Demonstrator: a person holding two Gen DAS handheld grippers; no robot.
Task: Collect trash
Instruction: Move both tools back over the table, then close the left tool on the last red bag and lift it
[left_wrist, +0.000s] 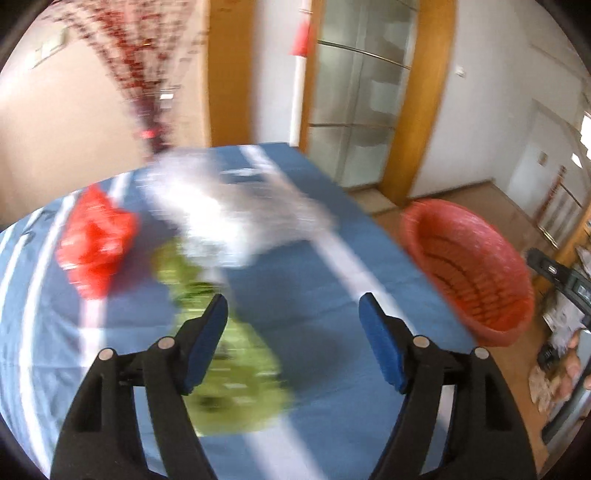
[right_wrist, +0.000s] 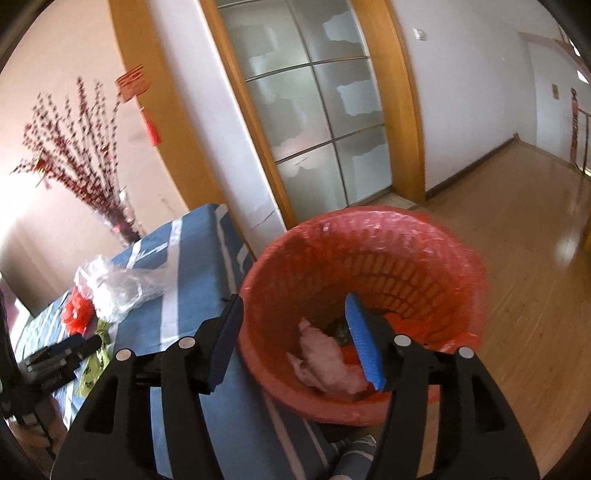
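Observation:
A red basket bin (right_wrist: 424, 258) with a red liner stands beside the blue striped table (right_wrist: 199, 266); it also shows in the left wrist view (left_wrist: 469, 266). Crumpled pinkish-white paper (right_wrist: 325, 365) lies inside it. My right gripper (right_wrist: 295, 332) is open and empty above the bin's near rim. My left gripper (left_wrist: 293, 328) is open and empty over the table (left_wrist: 314, 280), just right of a green wrapper (left_wrist: 236, 354). A red bag (left_wrist: 96, 240) and a clear plastic bag (left_wrist: 236, 214) lie beyond, blurred. The right wrist view shows the clear bag (right_wrist: 118, 284), red bag (right_wrist: 75, 314) and green wrapper (right_wrist: 94, 365).
A vase of red blossom branches (right_wrist: 85, 166) stands at the table's far corner. A frosted glass door (right_wrist: 314, 122) with a wooden frame is behind. Wooden floor (right_wrist: 524, 240) spreads right of the bin. The left gripper's body (right_wrist: 55, 358) shows at the table's left.

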